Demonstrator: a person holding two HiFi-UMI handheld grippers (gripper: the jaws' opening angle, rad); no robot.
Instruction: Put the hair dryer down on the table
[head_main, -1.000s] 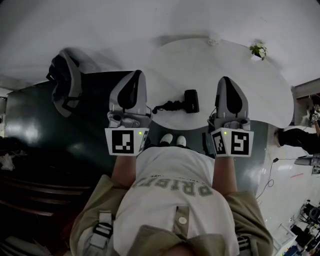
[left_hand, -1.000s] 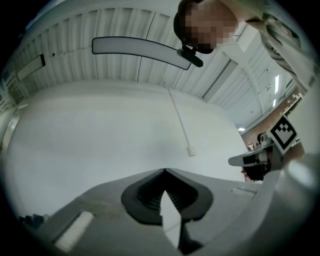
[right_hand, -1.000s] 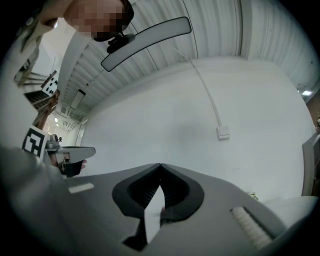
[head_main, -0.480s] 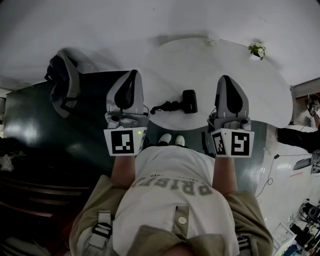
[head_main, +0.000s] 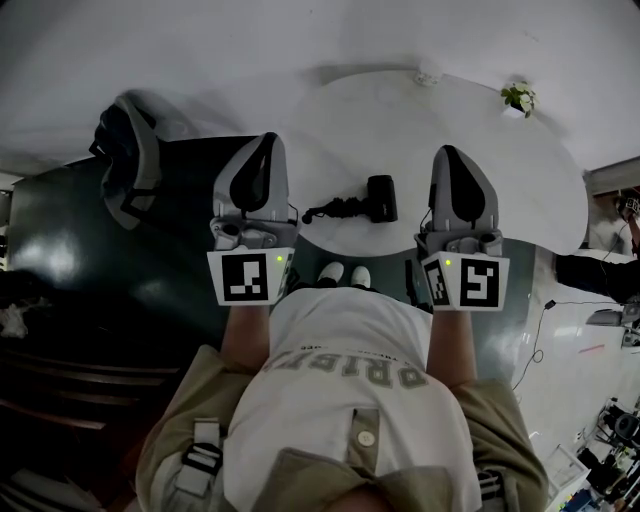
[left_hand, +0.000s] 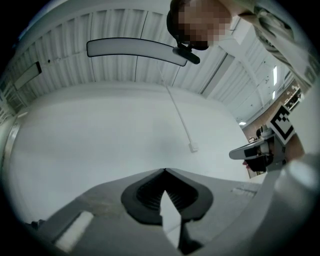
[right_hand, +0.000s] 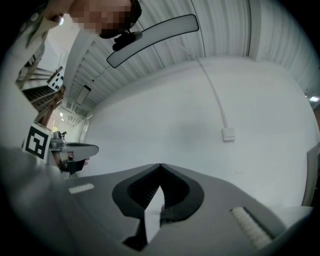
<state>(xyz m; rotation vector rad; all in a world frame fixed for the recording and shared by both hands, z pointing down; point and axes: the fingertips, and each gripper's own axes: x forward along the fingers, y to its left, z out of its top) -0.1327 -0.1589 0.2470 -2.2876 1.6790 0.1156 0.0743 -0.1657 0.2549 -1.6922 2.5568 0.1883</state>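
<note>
Both our left gripper (head_main: 267, 141) and right gripper (head_main: 447, 151) are closed, empty; the hair dryer (head_main: 380, 197) lies on the table (head_main: 500, 170), but we could snag its cord (head_main: 333, 211) near the edge.

White table (head_main: 480, 150) bears black hair dryer (head_main: 380, 197) and potted plant (head_main: 517, 99).
</note>
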